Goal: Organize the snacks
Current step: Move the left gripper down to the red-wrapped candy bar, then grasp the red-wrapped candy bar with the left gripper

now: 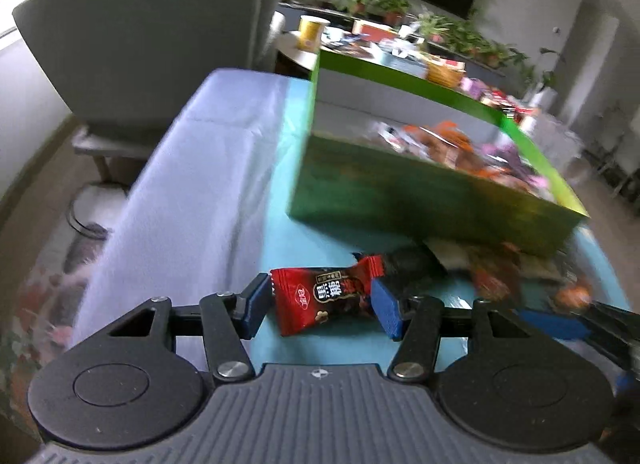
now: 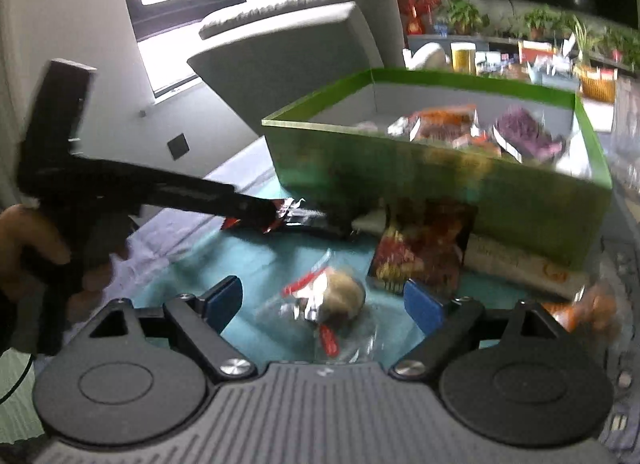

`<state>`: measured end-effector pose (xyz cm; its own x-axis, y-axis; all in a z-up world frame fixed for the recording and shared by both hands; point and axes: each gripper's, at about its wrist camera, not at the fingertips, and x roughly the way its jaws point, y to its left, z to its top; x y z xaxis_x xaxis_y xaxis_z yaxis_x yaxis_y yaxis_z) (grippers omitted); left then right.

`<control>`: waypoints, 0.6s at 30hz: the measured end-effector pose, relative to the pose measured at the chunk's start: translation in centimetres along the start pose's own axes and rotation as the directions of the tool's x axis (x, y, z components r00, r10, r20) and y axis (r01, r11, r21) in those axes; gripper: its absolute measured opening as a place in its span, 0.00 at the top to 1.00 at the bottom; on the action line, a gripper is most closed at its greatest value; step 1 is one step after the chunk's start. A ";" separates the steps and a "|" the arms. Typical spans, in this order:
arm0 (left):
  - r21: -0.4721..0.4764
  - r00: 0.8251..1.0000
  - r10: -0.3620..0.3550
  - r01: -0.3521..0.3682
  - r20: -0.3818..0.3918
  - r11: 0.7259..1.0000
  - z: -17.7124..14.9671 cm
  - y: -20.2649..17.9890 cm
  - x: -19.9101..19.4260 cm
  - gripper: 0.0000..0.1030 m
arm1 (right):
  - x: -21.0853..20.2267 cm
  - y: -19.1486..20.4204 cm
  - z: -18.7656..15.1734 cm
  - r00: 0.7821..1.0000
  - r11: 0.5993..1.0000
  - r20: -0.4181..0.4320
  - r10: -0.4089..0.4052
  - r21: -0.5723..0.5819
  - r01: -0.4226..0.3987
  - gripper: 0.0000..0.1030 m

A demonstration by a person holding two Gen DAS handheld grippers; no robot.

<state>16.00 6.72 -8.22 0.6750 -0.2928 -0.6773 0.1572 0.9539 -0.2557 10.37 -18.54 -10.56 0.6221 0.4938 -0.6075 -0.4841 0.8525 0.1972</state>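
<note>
A red candy wrapper [image 1: 320, 298] with dark print sits between the blue pads of my left gripper [image 1: 320, 288], which is shut on it just above the teal mat [image 1: 280, 224]. In the right wrist view the left gripper [image 2: 260, 210] reaches in from the left with that wrapper [image 2: 286, 210] at its tip. My right gripper [image 2: 324, 288] stands open over a clear-wrapped round snack [image 2: 336, 304], and its pads are apart from the snack. The green box [image 1: 400, 200] [image 2: 400, 168] behind holds several snacks.
A dark red packet [image 2: 424, 248] and an orange snack [image 2: 580, 312] lie on the mat in front of the box. A lavender cloth [image 1: 192, 168] covers the table's left side up to its edge. A grey armchair [image 1: 152, 32] stands beyond it, and a side table with a yellow cup [image 1: 310, 30] behind the box.
</note>
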 end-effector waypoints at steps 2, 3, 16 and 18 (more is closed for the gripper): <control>-0.015 0.998 -0.061 0.060 -0.022 0.998 -1.1 -0.1 -1.0 0.50 | -0.6 0.0 -0.8 1.000 1.000 -0.015 0.009 0.009 -0.009 0.52; -0.017 0.996 -0.082 0.081 -0.035 0.997 -1.5 -0.1 -1.5 0.50 | -1.0 0.1 -1.2 1.000 1.000 -0.021 0.022 0.008 -0.022 0.52; 0.293 0.993 -0.094 0.109 -0.066 0.950 -0.3 -2.4 -0.1 0.48 | -3.6 0.0 -1.7 0.999 0.999 -0.004 0.032 -0.010 -0.032 0.52; 0.289 0.994 -0.081 0.100 -0.076 0.952 -0.5 -2.3 0.4 0.50 | -3.4 -0.1 -1.5 1.000 1.000 0.002 0.025 -0.002 -0.025 0.52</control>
<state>15.58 4.35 -8.27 0.6036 -0.3734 -0.7045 0.4251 0.8982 -0.1119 7.40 -20.55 -9.72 0.6112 0.5153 -0.6008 -0.5009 0.8395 0.2105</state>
